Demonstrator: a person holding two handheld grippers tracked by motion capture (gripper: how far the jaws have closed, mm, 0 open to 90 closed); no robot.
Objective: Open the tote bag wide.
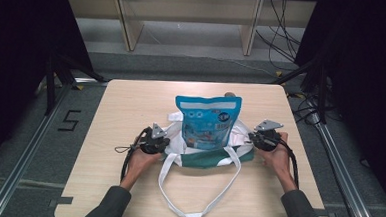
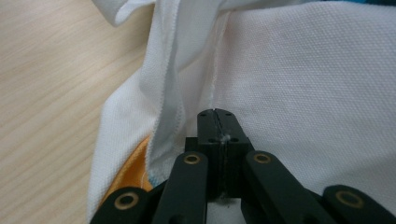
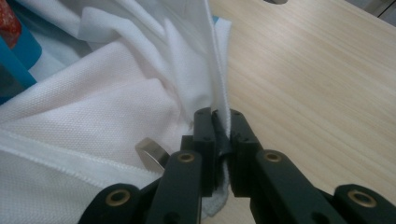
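While the blue snack pouch stands upright in the mouth of the white tote bag at the middle of the wooden table, I judge the work about halfway: the pouch is partly in, its lower end sunk between the bag's sides, but most of it stands clear above the cloth. What is left, I think, is to draw the bag's rim up around the pouch or lay it down so it slides fully inside.

My left gripper is clamped on the bag's left edge, and my right gripper is clamped on its right edge, so I hold the opening spread from both sides. The bag's long white handle loop trails toward me across the table, and a green part of the bag lies beneath the pouch.

From the high view I get the whole layout, pouch, bag and both hands. From the left gripper view I see the jaws pressed together on a seam of white fabric, with an orange patch under the cloth. From the right gripper view I see the jaws pinching a hemmed edge, a strip of the blue pouch at the far left, and a small metal piece beside the jaws that I cannot identify.
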